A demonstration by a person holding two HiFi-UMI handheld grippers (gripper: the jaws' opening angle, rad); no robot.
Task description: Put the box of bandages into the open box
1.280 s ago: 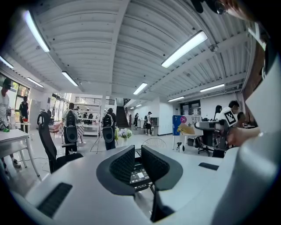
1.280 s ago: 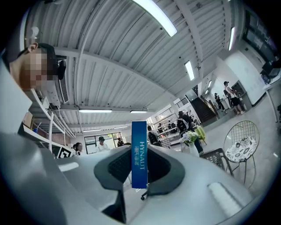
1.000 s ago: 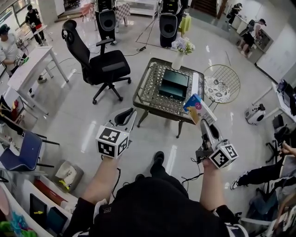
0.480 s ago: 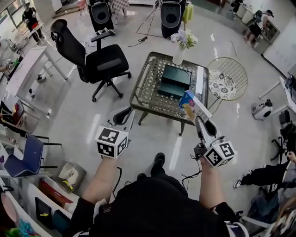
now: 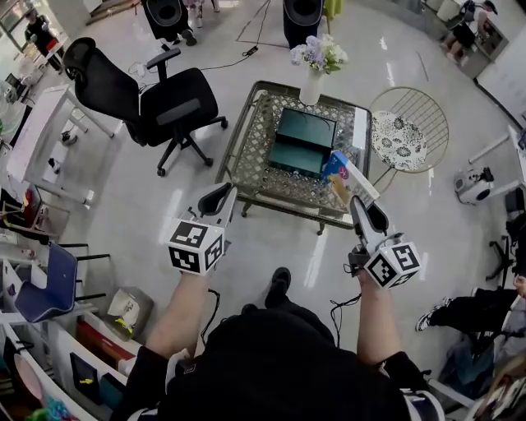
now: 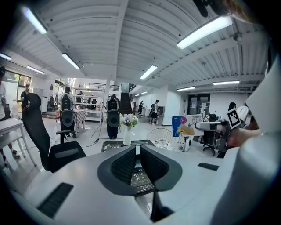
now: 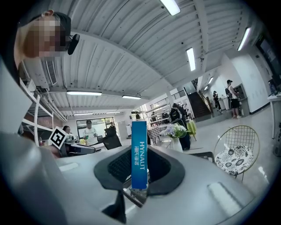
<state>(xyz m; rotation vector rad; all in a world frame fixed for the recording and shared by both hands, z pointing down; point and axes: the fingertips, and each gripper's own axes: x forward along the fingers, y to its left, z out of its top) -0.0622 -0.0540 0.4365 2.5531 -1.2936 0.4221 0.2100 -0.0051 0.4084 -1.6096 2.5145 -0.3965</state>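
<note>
The box of bandages (image 5: 343,174) is blue and white, and my right gripper (image 5: 358,204) is shut on its lower end, holding it upright over the near right edge of the glass-topped table (image 5: 246,131). In the right gripper view the box's blue side (image 7: 139,151) stands between the pads. The open box (image 5: 304,141) is dark and lies in the middle of the table, to the left of and beyond the bandages. My left gripper (image 5: 220,197) hangs in front of the table's near left corner, shut and holding nothing. The left gripper view shows the bandages (image 6: 183,125) off to the right.
A vase of flowers (image 5: 314,70) stands at the table's far edge. A black office chair (image 5: 164,103) is to the left of the table, a wire chair with a patterned cushion (image 5: 404,136) to its right. Two speakers (image 5: 302,10) stand beyond. A white desk (image 5: 37,123) is far left.
The table has come nearer to both grippers. The bandage box, still gripped, now sits over the table's near right edge instead of in front of it.
</note>
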